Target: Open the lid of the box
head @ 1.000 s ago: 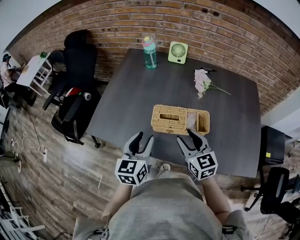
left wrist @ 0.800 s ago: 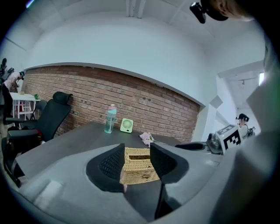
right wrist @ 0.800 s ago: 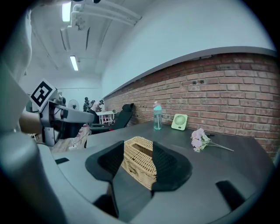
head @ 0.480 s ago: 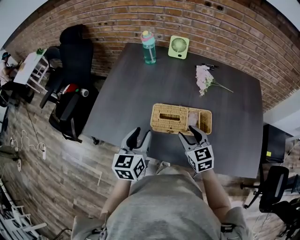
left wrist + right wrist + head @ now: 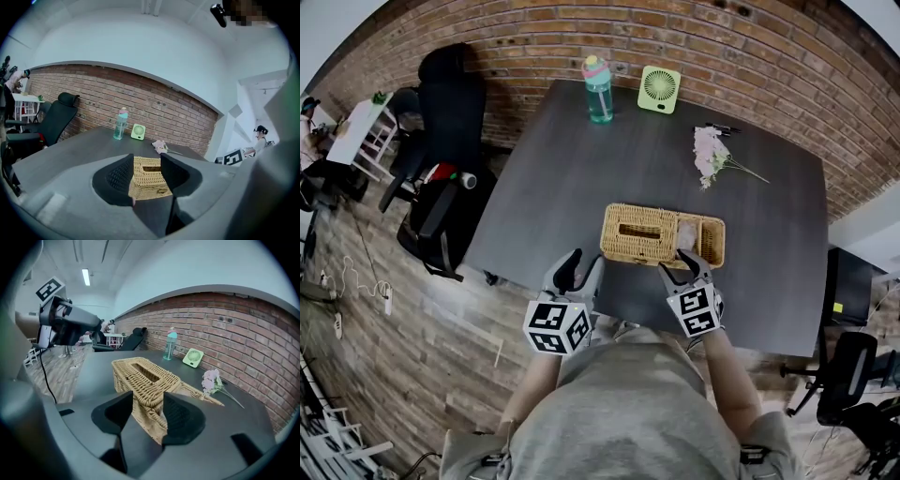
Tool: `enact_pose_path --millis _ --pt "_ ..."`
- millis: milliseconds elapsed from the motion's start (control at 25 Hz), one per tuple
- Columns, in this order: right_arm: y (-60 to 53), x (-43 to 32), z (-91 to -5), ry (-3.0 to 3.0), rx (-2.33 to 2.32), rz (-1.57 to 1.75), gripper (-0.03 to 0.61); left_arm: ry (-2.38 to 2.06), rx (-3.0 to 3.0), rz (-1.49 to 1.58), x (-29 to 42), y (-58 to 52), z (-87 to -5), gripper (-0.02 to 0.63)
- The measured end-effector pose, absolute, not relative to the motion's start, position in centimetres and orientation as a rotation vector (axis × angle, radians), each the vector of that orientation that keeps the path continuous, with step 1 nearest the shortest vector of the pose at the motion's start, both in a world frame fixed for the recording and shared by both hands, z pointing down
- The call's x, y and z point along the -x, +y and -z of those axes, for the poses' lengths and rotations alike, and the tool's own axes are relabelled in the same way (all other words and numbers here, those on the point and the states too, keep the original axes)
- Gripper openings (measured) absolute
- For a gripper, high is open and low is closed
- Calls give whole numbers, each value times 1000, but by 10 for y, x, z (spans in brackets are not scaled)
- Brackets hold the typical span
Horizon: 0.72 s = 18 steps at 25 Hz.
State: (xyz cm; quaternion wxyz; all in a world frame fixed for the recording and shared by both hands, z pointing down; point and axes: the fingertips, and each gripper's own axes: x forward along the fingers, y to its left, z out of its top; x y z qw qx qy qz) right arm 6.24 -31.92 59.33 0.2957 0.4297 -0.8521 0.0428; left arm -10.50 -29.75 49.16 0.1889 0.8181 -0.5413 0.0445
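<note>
Wall: brick wall (image 5: 703, 37) stood just behind the worktop (image 5: 572, 178).
Floor: wooden floor (image 5: 412, 328) — brown planks.
Furniture: black office chair (image 5: 455, 103) and white table (image 5: 364, 141) stood at the left.
Light: ceiling strip light (image 5: 86, 276) — lit.

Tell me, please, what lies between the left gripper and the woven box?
Only a bare strip of dark table. The head view shows it: the left gripper, jaws apart, hangs at the table's near edge, short of the woven box.

Even indoor light — strong fisheye edges, sharp.
</note>
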Motion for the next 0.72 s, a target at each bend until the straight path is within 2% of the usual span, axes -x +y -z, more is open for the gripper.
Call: enact_pose_path --millis 280,720 --pt "-322 -59 -601 -2194 -1070 15 183 -1513 -2287 -95 105 -302 -492 179" --pt "-321 -58 -595 -2195 -1039 12 163 -1496 -2283 -65 106 -309 -490 176"
